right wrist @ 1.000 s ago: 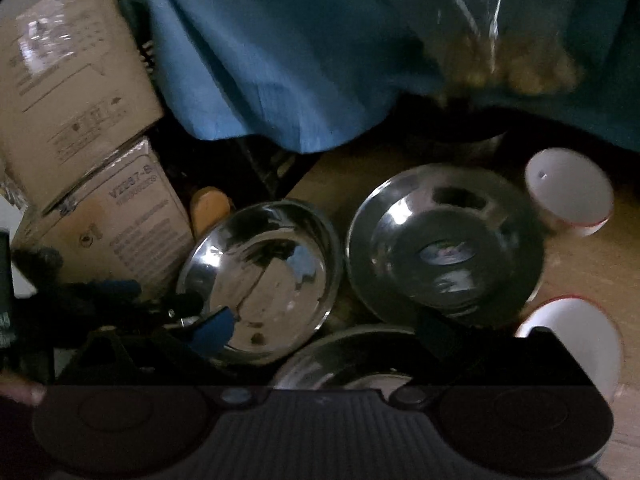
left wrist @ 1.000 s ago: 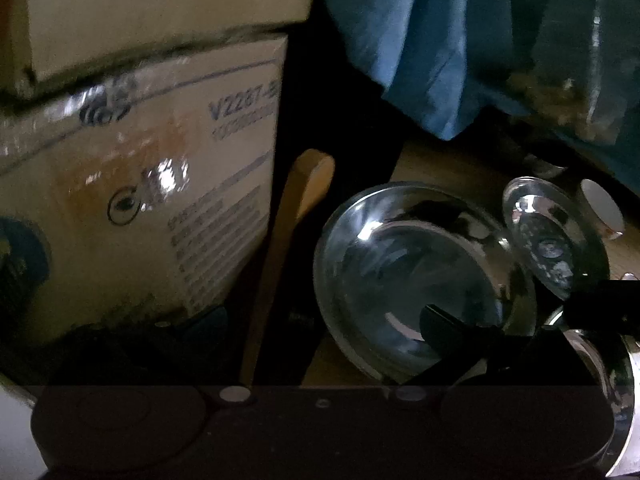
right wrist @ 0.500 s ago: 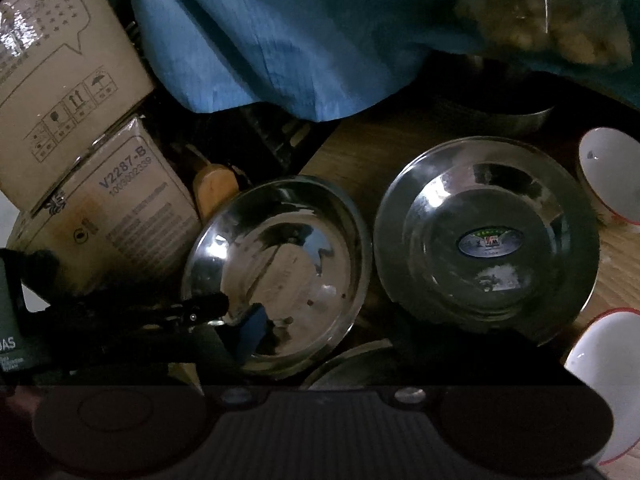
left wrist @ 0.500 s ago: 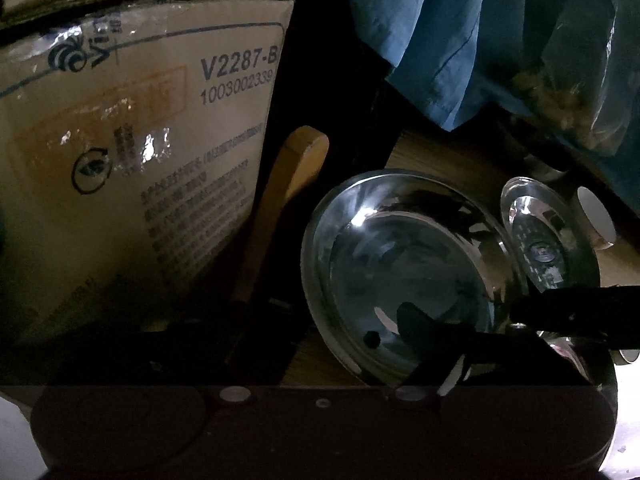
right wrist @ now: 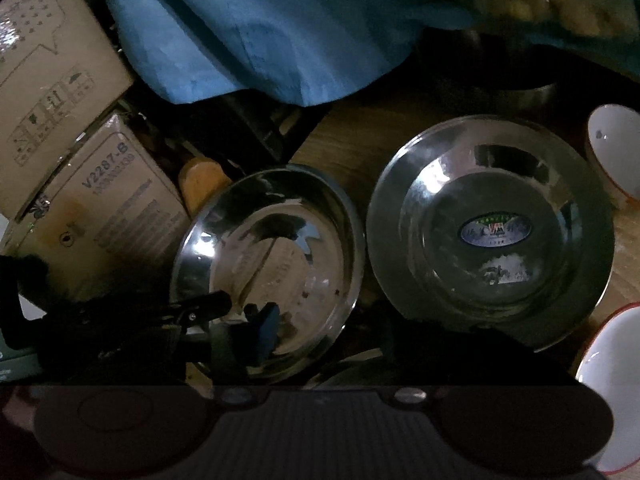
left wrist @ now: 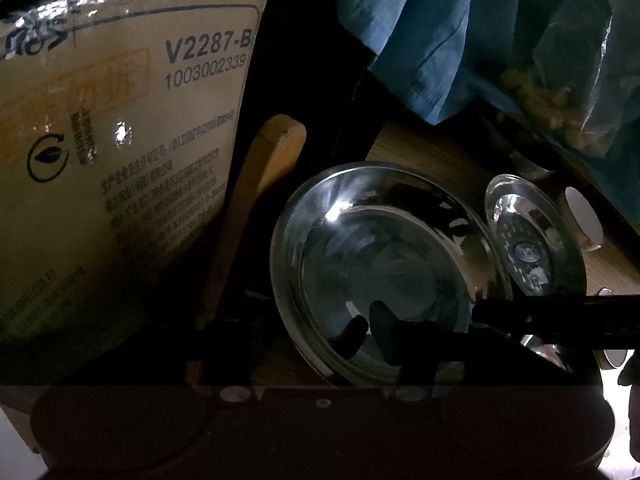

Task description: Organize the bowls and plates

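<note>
Left tongs (left wrist: 310, 316) spread wide across the near rim of the steel bowl (left wrist: 384, 264), one finger inside, the other outside by the wooden handle (left wrist: 256, 208). Right tongs (right wrist: 304, 356) sit low in shadow, so I cannot tell their spread. Ahead of them on the right lies the stickered steel plate (right wrist: 490, 232), with a white bowl (right wrist: 614, 148) beyond.
</note>
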Demonstrator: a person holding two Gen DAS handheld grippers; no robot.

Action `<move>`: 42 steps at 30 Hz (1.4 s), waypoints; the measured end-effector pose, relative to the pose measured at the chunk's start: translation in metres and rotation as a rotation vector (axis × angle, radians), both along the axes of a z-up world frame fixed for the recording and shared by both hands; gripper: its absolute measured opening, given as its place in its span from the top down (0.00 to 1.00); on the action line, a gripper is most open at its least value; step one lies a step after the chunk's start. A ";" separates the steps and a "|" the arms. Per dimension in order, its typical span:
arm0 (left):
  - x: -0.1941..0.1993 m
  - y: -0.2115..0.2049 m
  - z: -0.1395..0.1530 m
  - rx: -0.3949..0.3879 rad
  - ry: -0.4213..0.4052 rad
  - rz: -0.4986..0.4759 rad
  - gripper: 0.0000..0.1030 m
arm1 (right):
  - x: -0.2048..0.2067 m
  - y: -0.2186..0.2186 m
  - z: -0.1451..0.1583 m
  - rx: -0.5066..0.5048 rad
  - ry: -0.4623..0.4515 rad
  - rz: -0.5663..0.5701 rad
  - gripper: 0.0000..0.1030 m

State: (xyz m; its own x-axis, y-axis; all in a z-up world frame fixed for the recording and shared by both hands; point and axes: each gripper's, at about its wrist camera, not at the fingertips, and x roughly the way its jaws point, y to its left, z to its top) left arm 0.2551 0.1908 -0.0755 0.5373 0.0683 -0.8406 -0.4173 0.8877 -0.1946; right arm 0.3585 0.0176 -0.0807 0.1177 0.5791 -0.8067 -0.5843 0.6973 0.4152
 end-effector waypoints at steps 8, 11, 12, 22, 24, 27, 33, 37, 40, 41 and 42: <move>-0.005 0.007 0.001 -0.006 -0.003 0.024 0.62 | 0.003 0.000 -0.011 0.013 0.015 -0.019 0.76; -0.006 0.008 0.001 -0.001 -0.003 0.027 0.66 | 0.002 0.000 -0.013 0.016 0.003 -0.016 0.81; -0.006 0.009 0.001 0.002 -0.002 0.027 0.67 | 0.002 0.001 -0.013 0.018 0.002 -0.016 0.83; -0.007 0.008 0.007 -0.001 -0.021 0.027 0.70 | -0.001 -0.003 -0.010 0.044 -0.052 -0.017 0.83; -0.008 0.007 0.008 0.000 -0.026 0.025 0.70 | -0.001 -0.004 -0.008 0.048 -0.060 -0.022 0.83; -0.007 0.006 0.009 0.001 -0.030 0.021 0.70 | -0.001 -0.006 -0.004 0.058 -0.071 -0.025 0.83; -0.006 0.004 0.010 0.003 -0.034 0.009 0.70 | -0.002 -0.008 -0.002 0.068 -0.085 -0.036 0.83; -0.007 0.003 0.013 0.006 -0.044 -0.005 0.70 | -0.006 -0.010 -0.001 0.072 -0.101 -0.041 0.83; -0.007 -0.001 0.017 0.010 -0.054 -0.022 0.70 | -0.009 -0.015 0.003 0.080 -0.119 -0.045 0.83; -0.007 -0.002 0.019 0.012 -0.058 -0.032 0.70 | -0.011 -0.017 0.004 0.084 -0.126 -0.047 0.83; -0.007 -0.004 0.021 0.013 -0.063 -0.044 0.70 | -0.012 -0.020 0.007 0.089 -0.134 -0.050 0.83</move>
